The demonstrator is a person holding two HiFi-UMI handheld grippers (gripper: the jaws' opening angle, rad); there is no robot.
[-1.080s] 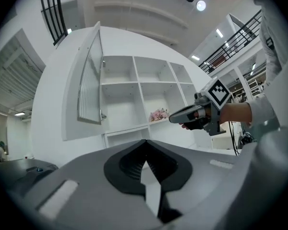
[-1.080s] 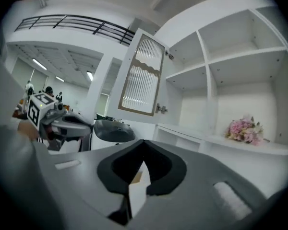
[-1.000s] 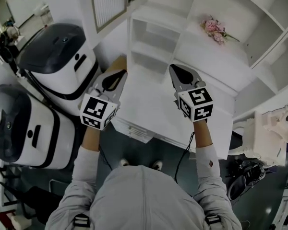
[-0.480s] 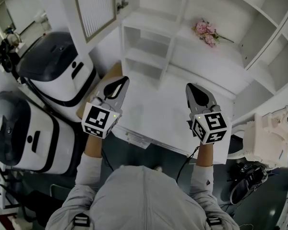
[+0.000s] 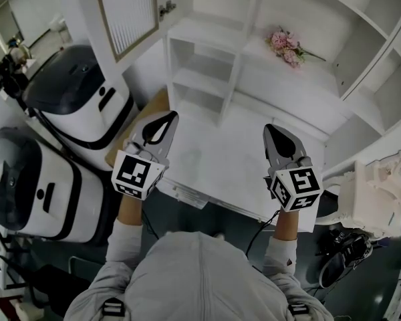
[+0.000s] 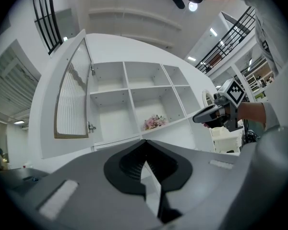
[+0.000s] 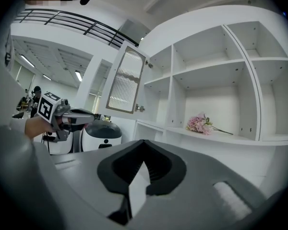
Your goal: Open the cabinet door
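The white cabinet [image 5: 207, 79] stands with its ribbed-glass door [image 5: 127, 12] swung wide open to the left, so the bare shelves behind it show. The same door [image 6: 72, 99] appears in the left gripper view, and in the right gripper view the door [image 7: 125, 80] shows its small knob. My left gripper [image 5: 166, 116] hovers over the white counter [image 5: 214, 159], apart from the door, its jaws shut with nothing in them [image 6: 144, 142]. My right gripper [image 5: 273, 129] is level with it to the right, also shut and holding nothing [image 7: 144, 142].
A pink flower bunch [image 5: 287, 45] lies on a shelf to the right of the open compartment. Two white-and-black machines [image 5: 80, 92] [image 5: 27, 179] stand on the floor at the left. White furniture [image 5: 374, 192] stands at the right.
Both grippers have drawn back from the cabinet toward the person, the right one farther. The door stays open. Both stay shut.
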